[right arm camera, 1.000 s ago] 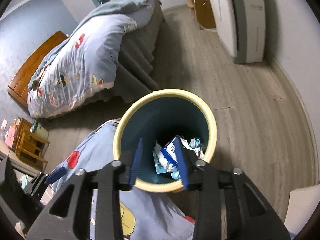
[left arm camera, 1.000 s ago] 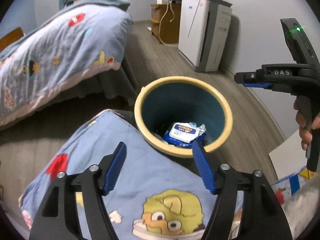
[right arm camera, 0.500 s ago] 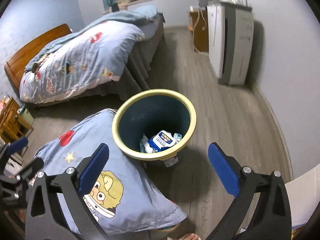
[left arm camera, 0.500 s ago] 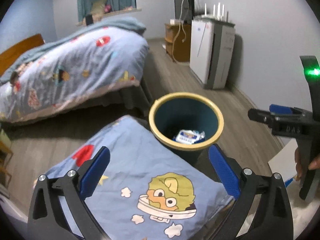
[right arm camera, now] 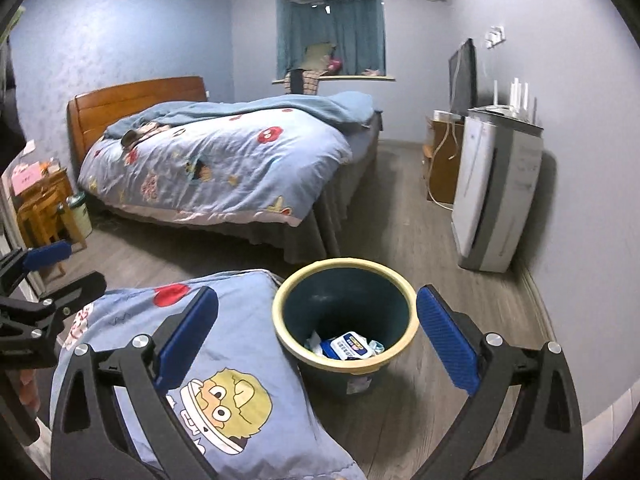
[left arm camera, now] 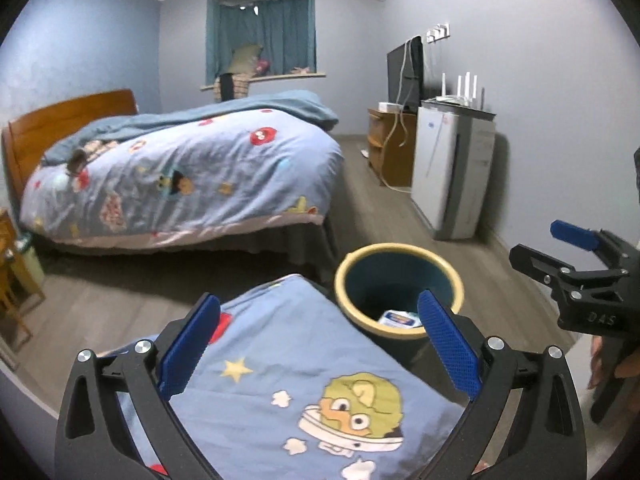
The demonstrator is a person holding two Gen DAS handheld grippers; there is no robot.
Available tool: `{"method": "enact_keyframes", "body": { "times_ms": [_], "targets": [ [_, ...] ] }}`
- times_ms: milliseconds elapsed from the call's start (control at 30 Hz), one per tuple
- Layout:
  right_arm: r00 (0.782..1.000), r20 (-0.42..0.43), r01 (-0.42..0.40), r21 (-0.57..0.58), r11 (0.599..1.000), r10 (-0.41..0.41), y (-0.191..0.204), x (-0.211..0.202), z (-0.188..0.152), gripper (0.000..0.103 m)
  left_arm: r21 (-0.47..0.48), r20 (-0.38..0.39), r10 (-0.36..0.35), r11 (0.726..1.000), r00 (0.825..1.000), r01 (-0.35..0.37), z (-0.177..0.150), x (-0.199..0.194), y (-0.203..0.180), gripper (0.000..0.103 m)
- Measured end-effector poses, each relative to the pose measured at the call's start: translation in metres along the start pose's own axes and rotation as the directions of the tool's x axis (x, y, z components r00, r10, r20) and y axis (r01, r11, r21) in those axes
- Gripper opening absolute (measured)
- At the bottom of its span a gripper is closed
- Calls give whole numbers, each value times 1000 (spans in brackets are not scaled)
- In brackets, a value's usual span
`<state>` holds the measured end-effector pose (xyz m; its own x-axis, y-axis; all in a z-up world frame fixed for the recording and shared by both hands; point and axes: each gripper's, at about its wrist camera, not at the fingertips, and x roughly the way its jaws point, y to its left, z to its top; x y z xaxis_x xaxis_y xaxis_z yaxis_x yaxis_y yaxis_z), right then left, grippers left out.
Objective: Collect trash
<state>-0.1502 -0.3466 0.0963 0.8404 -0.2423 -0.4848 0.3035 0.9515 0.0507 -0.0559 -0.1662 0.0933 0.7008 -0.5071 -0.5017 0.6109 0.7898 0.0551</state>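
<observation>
Trash lies at the bottom of the bin: a blue-and-white packet among crumpled wrappers, seen best from my right wrist. My right hand-held gripper hangs above the bin with its blue pads spread wide and nothing between them. My left hand-held gripper is just as wide apart and empty, held over the pillow that sits just beside the bin, its cartoon print facing up. From the left wrist I see only a corner of the packet past the yellow rim. The bin stands on the wood floor, between the bed and the white purifier by the wall.
</observation>
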Motion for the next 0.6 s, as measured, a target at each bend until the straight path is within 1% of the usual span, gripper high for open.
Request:
{"method": "enact_keyframes", "body": {
  "times_ms": [133, 267, 600],
  "targets": [
    [1000, -23, 2, -13, 1000, -2, 6, 6, -2, 98, -9, -32, -6, 1000, 999, 6, -3, 6, 4, 98],
    [999, -40, 17, 3, 1000, -17, 4, 10, -3, 98, -28, -58, -11, 1000, 998, 9, -3, 12, 9, 98],
    [998, -53, 31, 18, 999, -30, 0, 13, -5, 98, -18, -73, -22, 1000, 997, 20, -4, 16, 7, 98]
  ]
}}
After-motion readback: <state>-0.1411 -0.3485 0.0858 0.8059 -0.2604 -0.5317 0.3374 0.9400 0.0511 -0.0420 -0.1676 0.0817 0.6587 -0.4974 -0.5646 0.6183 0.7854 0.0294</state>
